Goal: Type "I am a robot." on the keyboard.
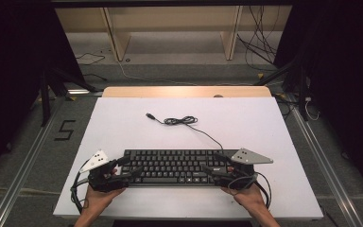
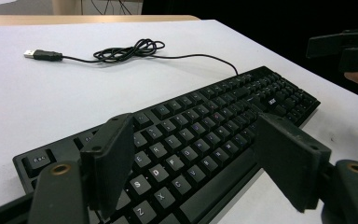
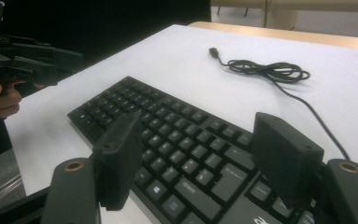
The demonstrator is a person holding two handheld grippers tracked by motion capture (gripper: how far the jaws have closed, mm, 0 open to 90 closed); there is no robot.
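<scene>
1 black plastic keyboard (image 1: 172,166) lies lengthwise across the white table (image 1: 123,127); 2 grippers, left (image 1: 123,171) and right (image 1: 216,169), gape unclenched over its ends.

— What is seen on the white tabletop (image 1: 123,123)?

— A black, full-size plastic keyboard (image 1: 172,166) is laid flat near the table's front edge, its long side parallel to that edge and its keys facing up. White legends are printed on the keys, and a small pale logo is carried near its right end.

— And its lead?

— A thin black cable (image 1: 208,133) is run from the keyboard's back edge toward the middle of the table, where part of it is gathered in a loose coil (image 1: 180,121). It is ended in a USB plug (image 1: 149,116), left lying unplugged on the bare surface.
</scene>
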